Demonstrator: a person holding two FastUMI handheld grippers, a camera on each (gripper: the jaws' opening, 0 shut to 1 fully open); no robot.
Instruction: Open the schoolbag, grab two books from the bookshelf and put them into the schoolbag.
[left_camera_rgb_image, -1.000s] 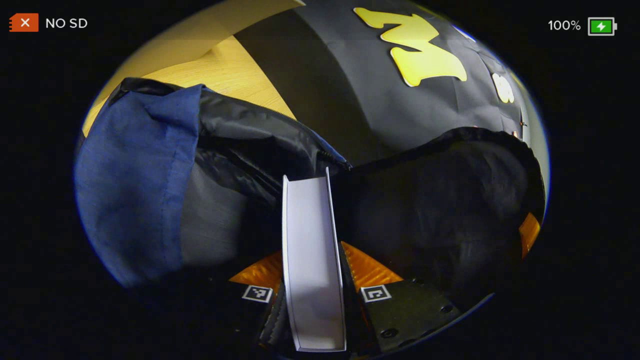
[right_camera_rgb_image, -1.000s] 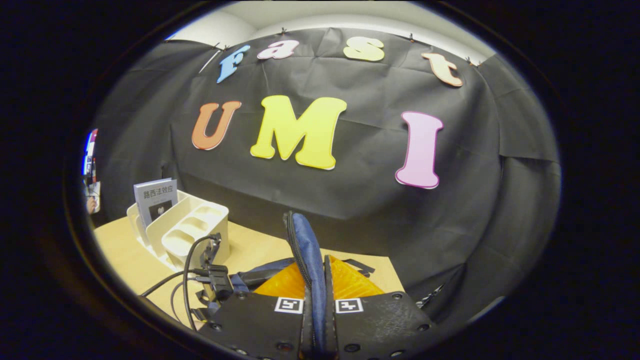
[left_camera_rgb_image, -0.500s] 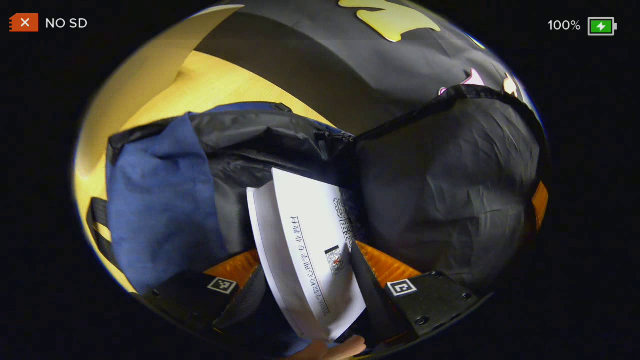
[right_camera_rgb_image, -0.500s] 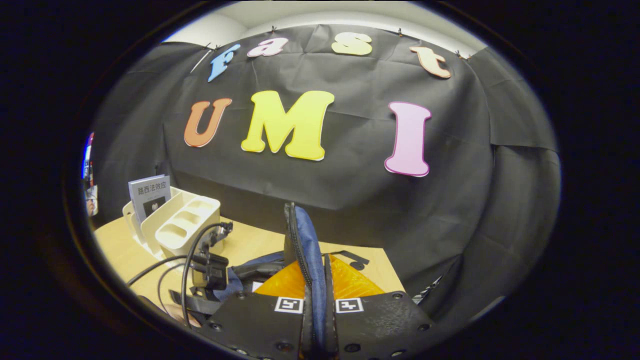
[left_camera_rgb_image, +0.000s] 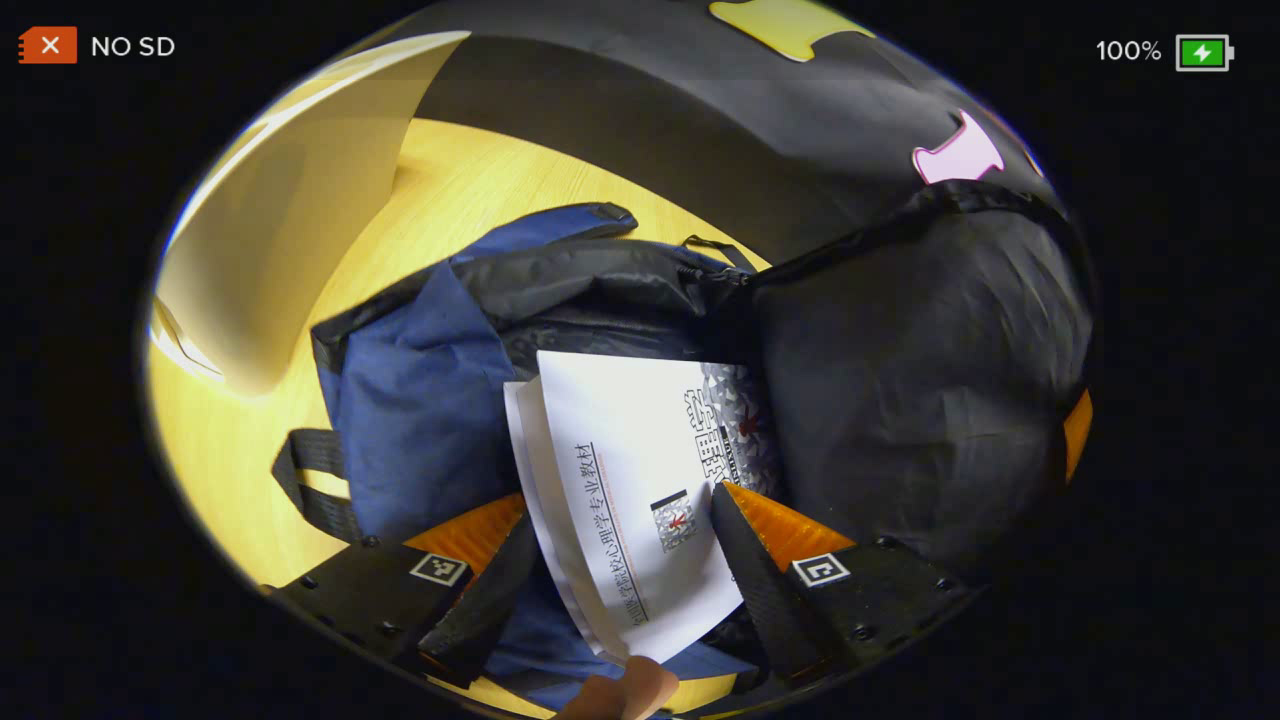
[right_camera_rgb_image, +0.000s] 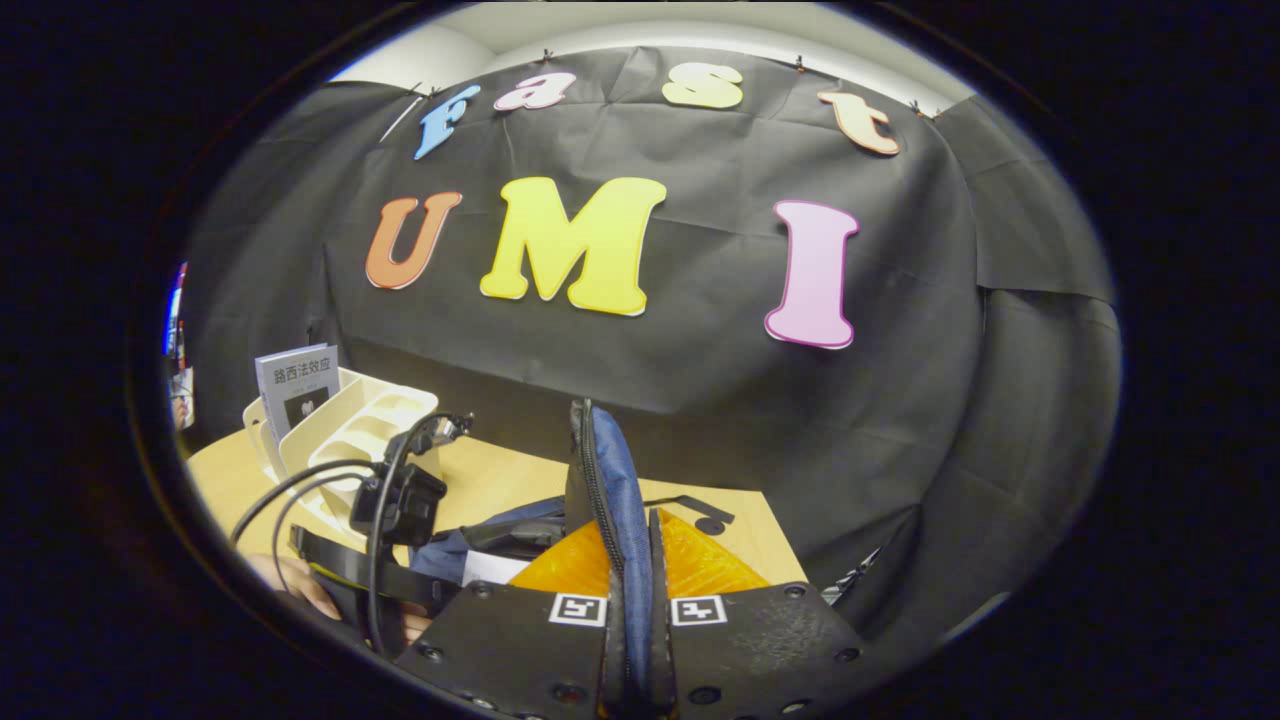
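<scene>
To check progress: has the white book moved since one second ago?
Yes. The white book left the jaws, tipping flat into the open schoolbag.

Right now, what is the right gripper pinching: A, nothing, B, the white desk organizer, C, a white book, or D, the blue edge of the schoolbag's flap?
D: in the right gripper view the right gripper has both fingers pressed on the upright blue zippered edge of the schoolbag.

Blue schoolbag (left_camera_rgb_image: 420, 400) with black lining; white book (left_camera_rgb_image: 620, 470); pale wooden table (left_camera_rgb_image: 250, 470)
</scene>
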